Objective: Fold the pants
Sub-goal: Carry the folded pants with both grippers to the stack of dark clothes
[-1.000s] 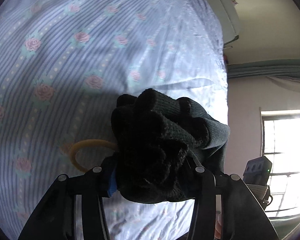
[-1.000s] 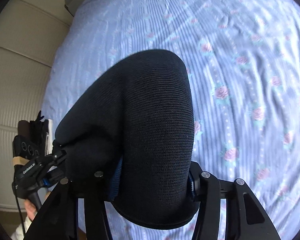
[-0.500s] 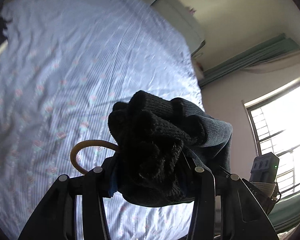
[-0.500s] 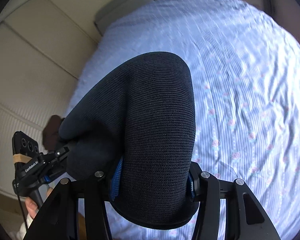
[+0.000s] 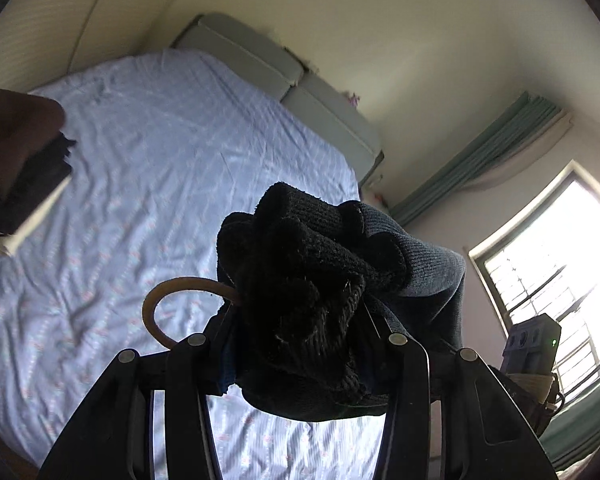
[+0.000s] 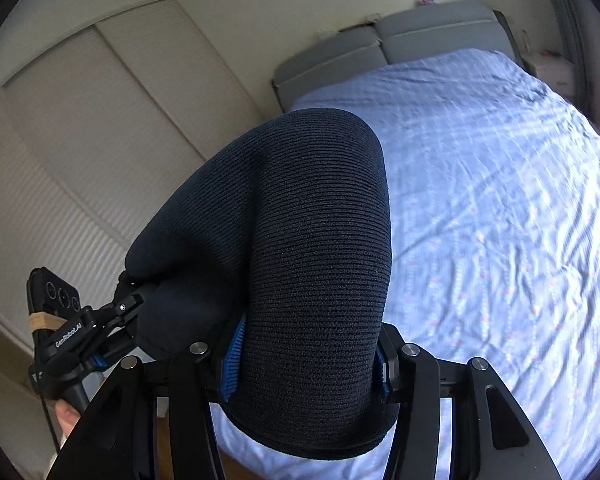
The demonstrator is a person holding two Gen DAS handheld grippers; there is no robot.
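The pants (image 5: 308,292) are dark knit fabric, held up in the air above the bed. My left gripper (image 5: 300,344) is shut on a bunched wad of them. My right gripper (image 6: 304,344) is shut on a smooth rounded fold of the same pants (image 6: 300,240); the cloth spans leftward to the left gripper, which shows in the right wrist view (image 6: 100,320). The fabric hides both grippers' fingertips. A tan rubber band (image 5: 168,300) loops beside the left fingers.
The bed (image 5: 160,184) has a pale blue flowered sheet and a grey headboard (image 6: 380,48). A stack of folded dark clothes (image 5: 16,160) lies at the bed's left edge. Closet doors (image 6: 80,140) stand on the left, and a bright window (image 5: 552,260) on the right.
Both grippers have risen and tilted up with the pants still in them. The views now take in the headboard, walls and window instead of the sheet close below.
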